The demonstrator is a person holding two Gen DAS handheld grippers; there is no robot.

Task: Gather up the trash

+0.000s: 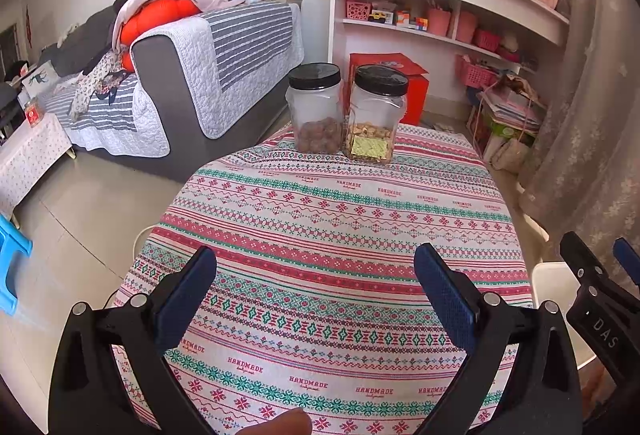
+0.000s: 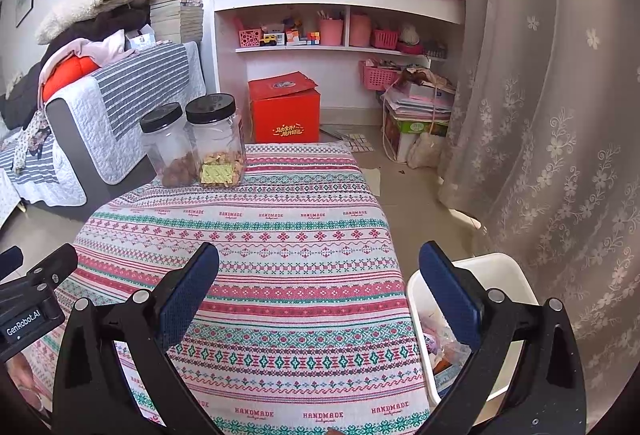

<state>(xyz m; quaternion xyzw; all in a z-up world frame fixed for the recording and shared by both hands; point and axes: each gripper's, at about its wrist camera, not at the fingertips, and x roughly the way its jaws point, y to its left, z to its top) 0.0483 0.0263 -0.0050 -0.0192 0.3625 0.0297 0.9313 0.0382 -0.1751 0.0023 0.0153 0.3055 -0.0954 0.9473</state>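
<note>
My left gripper is open and empty above the near part of the table with the patterned cloth. My right gripper is open and empty at the table's right edge, partly over a white trash bin on the floor to the right. The bin holds wrappers and scraps. In the left wrist view the bin shows at the right with the right gripper over it. The left gripper shows at the left edge of the right wrist view. No loose trash shows on the cloth.
Two clear jars with black lids, one with brown nuts and one with pale nuts, stand at the table's far edge. A grey sofa is at the left, a red box and white shelves behind, a curtain at the right.
</note>
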